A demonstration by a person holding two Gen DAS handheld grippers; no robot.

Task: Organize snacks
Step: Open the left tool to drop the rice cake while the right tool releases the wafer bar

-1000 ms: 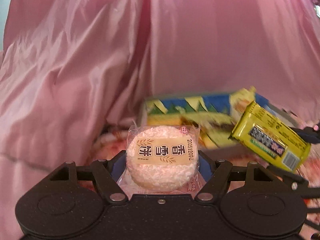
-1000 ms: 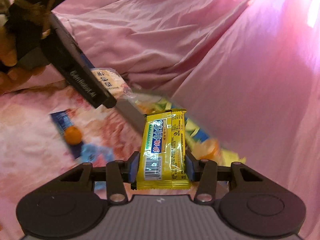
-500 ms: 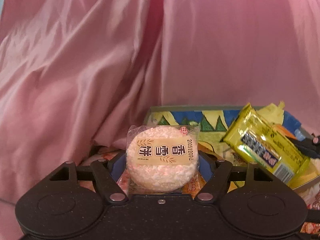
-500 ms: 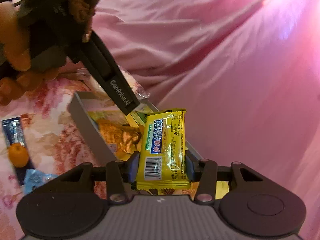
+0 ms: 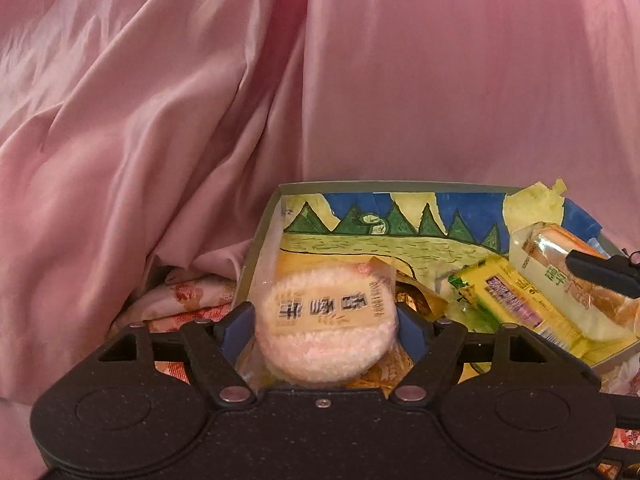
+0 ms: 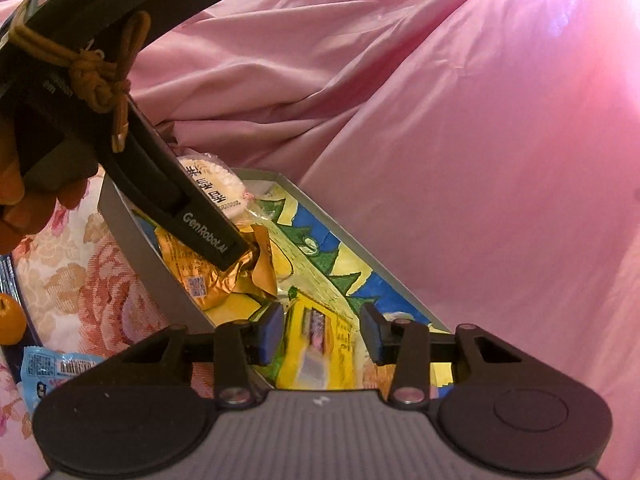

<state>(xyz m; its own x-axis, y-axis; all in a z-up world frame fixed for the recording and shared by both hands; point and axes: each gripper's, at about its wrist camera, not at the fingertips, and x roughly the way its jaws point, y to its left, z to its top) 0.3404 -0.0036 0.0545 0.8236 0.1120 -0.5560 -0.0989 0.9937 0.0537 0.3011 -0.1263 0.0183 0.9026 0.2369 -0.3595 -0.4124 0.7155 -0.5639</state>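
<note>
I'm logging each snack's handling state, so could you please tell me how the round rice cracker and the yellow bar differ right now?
The round rice cracker is clamped between the left tongs; the yellow bar lies free in the box, between the open right tongs. The cracker is a pale disc in clear wrap; the bar is long and opaque yellow. Both are sealed snacks over the box.

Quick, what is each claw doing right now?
Left gripper: closed on the round rice cracker.
Right gripper: open, the yellow snack bar lies loose below.
</note>
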